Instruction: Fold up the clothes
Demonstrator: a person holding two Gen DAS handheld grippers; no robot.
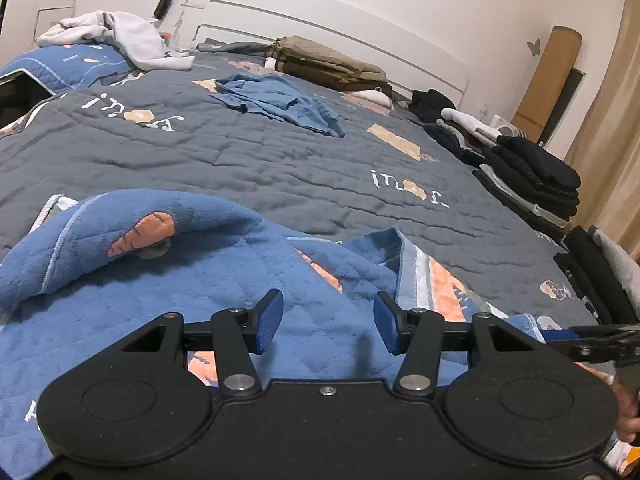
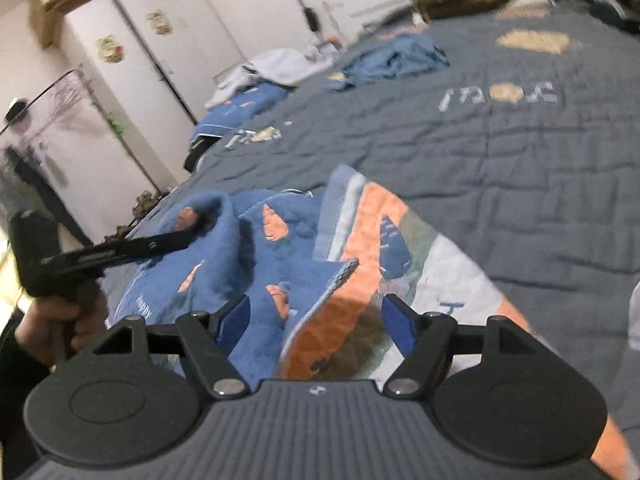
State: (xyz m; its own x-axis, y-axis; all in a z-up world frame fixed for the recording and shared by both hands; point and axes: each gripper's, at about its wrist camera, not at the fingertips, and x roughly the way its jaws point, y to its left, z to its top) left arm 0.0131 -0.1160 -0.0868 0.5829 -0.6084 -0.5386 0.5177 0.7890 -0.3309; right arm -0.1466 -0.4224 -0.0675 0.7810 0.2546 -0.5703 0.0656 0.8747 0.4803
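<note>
Hovering both claws spread, left gripper (image 1: 327, 322) and right gripper (image 2: 316, 320), over my blue carrot blanket (image 1: 200, 280) at the bed's (image 1: 280, 168) near edge; quilt lettering unreadable

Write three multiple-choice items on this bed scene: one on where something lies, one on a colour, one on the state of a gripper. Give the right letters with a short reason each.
1. Where does the folded olive-brown stack lie?
A. At the far end of the bed, by the white headboard
B. On the floor
C. Between the fingers of the left gripper

2. What colour is the carrot motif on the blue blanket?
A. Green
B. Orange
C. Purple

3. How does the left gripper stand?
A. Shut on the blanket
B. Open, holding nothing
C. Shut on a sock

Answers:
1 A: the stack sits on the grey quilt just before the headboard.
2 B: the carrot shows orange against the blue pile.
3 B: the blue pads stand well apart above the blanket, with no cloth pinched between them.
</note>
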